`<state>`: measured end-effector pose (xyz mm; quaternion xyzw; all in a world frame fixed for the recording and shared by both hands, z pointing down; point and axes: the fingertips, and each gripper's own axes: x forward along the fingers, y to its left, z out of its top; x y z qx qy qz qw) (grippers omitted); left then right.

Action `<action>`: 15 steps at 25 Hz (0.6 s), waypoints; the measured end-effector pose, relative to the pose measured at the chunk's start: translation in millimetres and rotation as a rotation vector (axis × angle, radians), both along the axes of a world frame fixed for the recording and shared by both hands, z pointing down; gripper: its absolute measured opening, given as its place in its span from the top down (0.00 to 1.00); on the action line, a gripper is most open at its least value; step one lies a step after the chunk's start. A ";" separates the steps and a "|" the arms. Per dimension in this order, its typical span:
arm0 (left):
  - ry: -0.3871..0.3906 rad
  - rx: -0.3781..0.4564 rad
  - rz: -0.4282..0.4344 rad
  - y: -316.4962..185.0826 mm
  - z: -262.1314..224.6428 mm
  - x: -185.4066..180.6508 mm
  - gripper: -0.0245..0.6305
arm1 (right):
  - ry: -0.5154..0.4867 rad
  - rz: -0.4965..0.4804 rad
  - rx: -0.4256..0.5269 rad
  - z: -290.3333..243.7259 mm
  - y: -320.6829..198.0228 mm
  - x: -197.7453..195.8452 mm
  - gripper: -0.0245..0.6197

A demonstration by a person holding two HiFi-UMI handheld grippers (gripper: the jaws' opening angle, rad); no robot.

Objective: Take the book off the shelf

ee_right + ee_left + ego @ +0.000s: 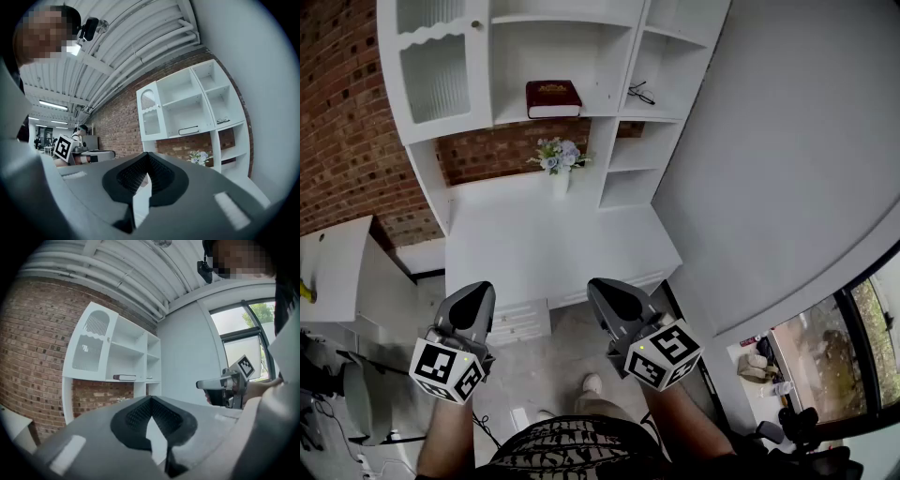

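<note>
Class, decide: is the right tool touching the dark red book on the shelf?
Apart. In the head view the right tool hangs low before the person, while the book lies flat on the shelf, with the white desk between them.

Book (553, 97): dark red cover, gold print on top, pale page edges facing out. Lay closed and flat, cover up, on white shelf (511, 114), middle compartment, toward right side.

- Flowers (558, 153) in a white vase (560, 180), upright on the white counter (581, 244), against the brick wall (337, 112).
- Glasses (641, 92) in a cubby up and to the right of the flowers.
- Drawers (520, 322) under the counter's front edge.
- White table (333, 267) far left, small yellow object (306, 292) on it.
- Window (853, 347) lower right.
</note>
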<state>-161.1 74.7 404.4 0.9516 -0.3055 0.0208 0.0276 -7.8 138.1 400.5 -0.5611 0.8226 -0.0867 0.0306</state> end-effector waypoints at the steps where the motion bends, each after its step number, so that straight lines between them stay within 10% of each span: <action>1: 0.000 0.005 0.005 -1.2 0.5 -1.4 0.96 | 0.001 0.002 0.005 0.1 -1.2 -2.9 0.93; 15: 0.027 0.002 -0.027 -11.6 27.6 -10.7 0.96 | -0.018 0.012 -0.033 28.5 -11.0 5.2 0.93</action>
